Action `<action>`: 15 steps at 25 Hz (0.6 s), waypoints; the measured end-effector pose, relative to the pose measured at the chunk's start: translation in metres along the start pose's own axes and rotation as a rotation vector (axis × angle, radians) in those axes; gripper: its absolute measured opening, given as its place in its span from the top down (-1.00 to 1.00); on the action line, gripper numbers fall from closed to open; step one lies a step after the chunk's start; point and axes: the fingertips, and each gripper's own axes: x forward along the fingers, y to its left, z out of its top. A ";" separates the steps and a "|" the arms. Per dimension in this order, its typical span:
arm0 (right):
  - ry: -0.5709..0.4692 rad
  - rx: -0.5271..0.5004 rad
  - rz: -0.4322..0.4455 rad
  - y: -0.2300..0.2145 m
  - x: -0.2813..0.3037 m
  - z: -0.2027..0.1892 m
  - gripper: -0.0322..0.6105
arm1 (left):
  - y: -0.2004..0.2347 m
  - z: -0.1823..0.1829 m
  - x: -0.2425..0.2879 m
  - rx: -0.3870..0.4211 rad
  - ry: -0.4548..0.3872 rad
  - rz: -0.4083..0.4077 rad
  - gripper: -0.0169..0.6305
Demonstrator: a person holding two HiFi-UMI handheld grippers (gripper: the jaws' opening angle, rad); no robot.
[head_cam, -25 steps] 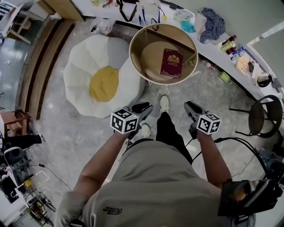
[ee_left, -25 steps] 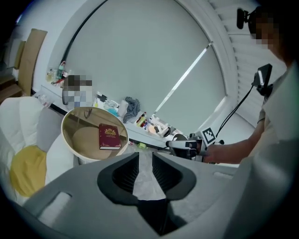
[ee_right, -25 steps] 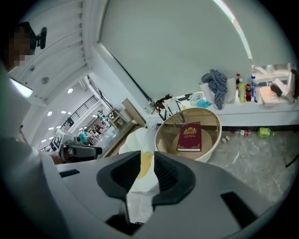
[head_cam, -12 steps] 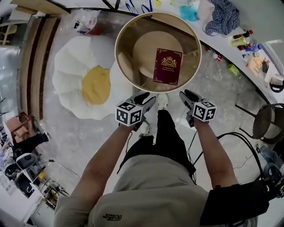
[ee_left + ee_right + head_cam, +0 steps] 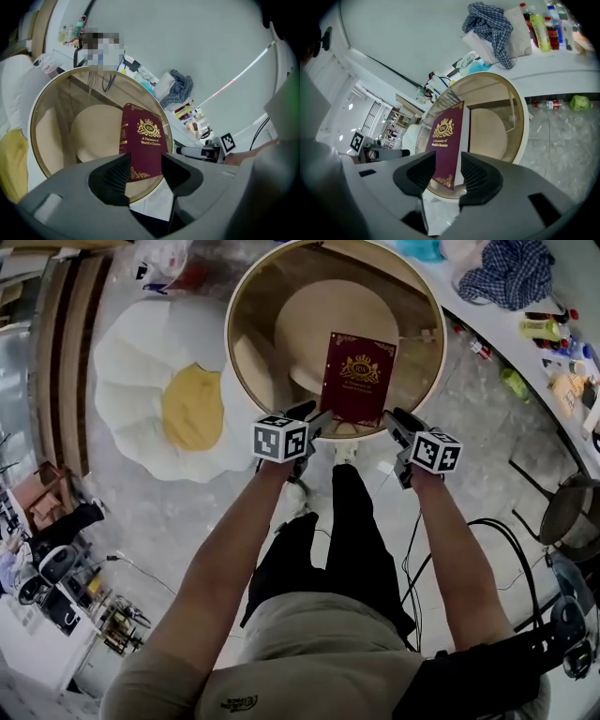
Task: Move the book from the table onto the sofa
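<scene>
The book (image 5: pixel 358 376), dark red with gold print, lies flat on the round table (image 5: pixel 232 343), on the glass top towards the person's side and apart from the rim. Its near end points at the person.

The left gripper (image 5: pixel 314 416) hangs by the book's near left corner and the right gripper (image 5: pixel 398 420) by its near right corner, both angled downward over the table's near edge. The head view does not show whether either one touches the book.

In the left gripper view the jaws of the left gripper (image 5: pixel 145 164) stand apart and are opening. The book (image 5: pixel 145 136) shows in the gap beyond them, and neither pad presses on it. In the right gripper view the jaws of the right gripper (image 5: pixel 447 166) are likewise apart and opening, with the book (image 5: pixel 447 136) in the gap and no pad on it.

The sofa (image 5: pixel 141 381), white with a yellow centre, sits on the floor just left of the table. A checked cloth (image 5: pixel 490 23) lies on a white table (image 5: pixel 572 63) by the wall.
</scene>
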 end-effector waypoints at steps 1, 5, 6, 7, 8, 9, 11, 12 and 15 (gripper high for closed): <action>0.002 0.010 0.002 -0.005 0.006 0.000 0.38 | 0.005 -0.001 0.008 -0.002 0.008 0.000 0.36; 0.009 0.024 0.020 -0.017 0.028 0.002 0.38 | 0.025 0.002 0.037 -0.020 0.016 -0.001 0.34; 0.011 0.023 0.024 -0.019 0.032 0.002 0.38 | 0.029 0.003 0.043 -0.026 0.013 -0.001 0.33; 0.012 0.023 0.028 -0.021 0.036 0.002 0.38 | 0.032 0.002 0.048 -0.028 0.014 -0.001 0.33; 0.014 0.024 0.032 -0.022 0.040 0.000 0.38 | 0.035 0.000 0.053 -0.026 0.019 0.000 0.33; 0.016 0.024 0.037 -0.022 0.043 -0.001 0.38 | 0.038 -0.003 0.057 -0.023 0.024 0.002 0.33; 0.015 0.033 0.051 -0.021 0.049 -0.003 0.39 | 0.045 -0.005 0.062 -0.029 0.022 0.000 0.32; 0.009 0.043 0.061 -0.020 0.051 -0.004 0.41 | 0.047 -0.005 0.064 -0.041 0.017 -0.008 0.32; -0.016 0.072 0.062 -0.017 0.053 -0.004 0.51 | 0.049 -0.006 0.066 -0.069 0.015 -0.041 0.32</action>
